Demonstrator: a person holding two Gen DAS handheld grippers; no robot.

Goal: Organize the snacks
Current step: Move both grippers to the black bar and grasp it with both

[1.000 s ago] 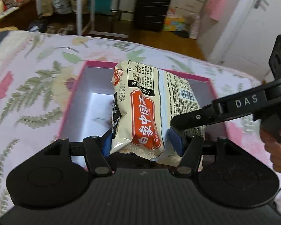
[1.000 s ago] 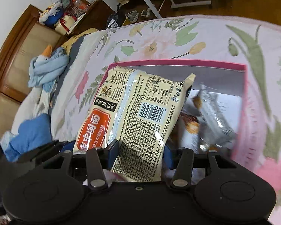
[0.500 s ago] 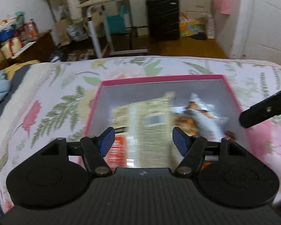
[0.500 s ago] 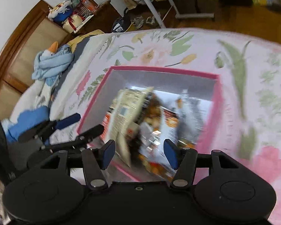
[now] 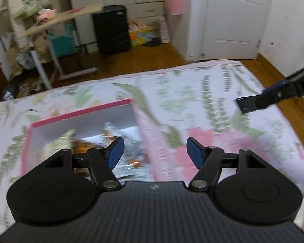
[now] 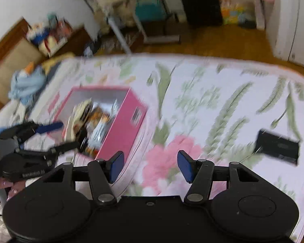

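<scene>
Far left in the right wrist view: wooden headboard, a crumpled blue cloth (image 6: 25, 85) by it, off the work area. Next over, the left gripper (image 6: 58, 134) hangs at the near left rim of the pink box (image 6: 121, 129), jaws spread, nothing between them. Left wrist view confirms: the left gripper (image 5: 153, 154) shows blue pads wide apart with only bedspread and box corner behind.

The snack packets (image 6: 91, 123) sit inside the box, leaning upright against each other, a pale noodle-type pack on the left and orange/silver bags beside it. Likely stood on edge so more fit; blur hides labels. The box sits on the floral bedspread (image 6: 223, 105), open top up, easy drop target.

Right of the box, the right gripper (image 6: 150, 165) is released too, pads apart over a pink flower print, holding nothing. In the left wrist view the right gripper (image 5: 259, 99) only pokes in from the right edge, well away from the box.

Far right: a flat black object (image 6: 277, 146) lies on the bedspread, can't tell what it is. Only the right wrist view shows it, plus the box's outer pink wall and the headboard side. Left wrist view alone gives the white door (image 5: 231, 18) and looks down into the box (image 5: 81, 115) from close up. No loose snacks visible on the bed; judging the sorting near done.
</scene>
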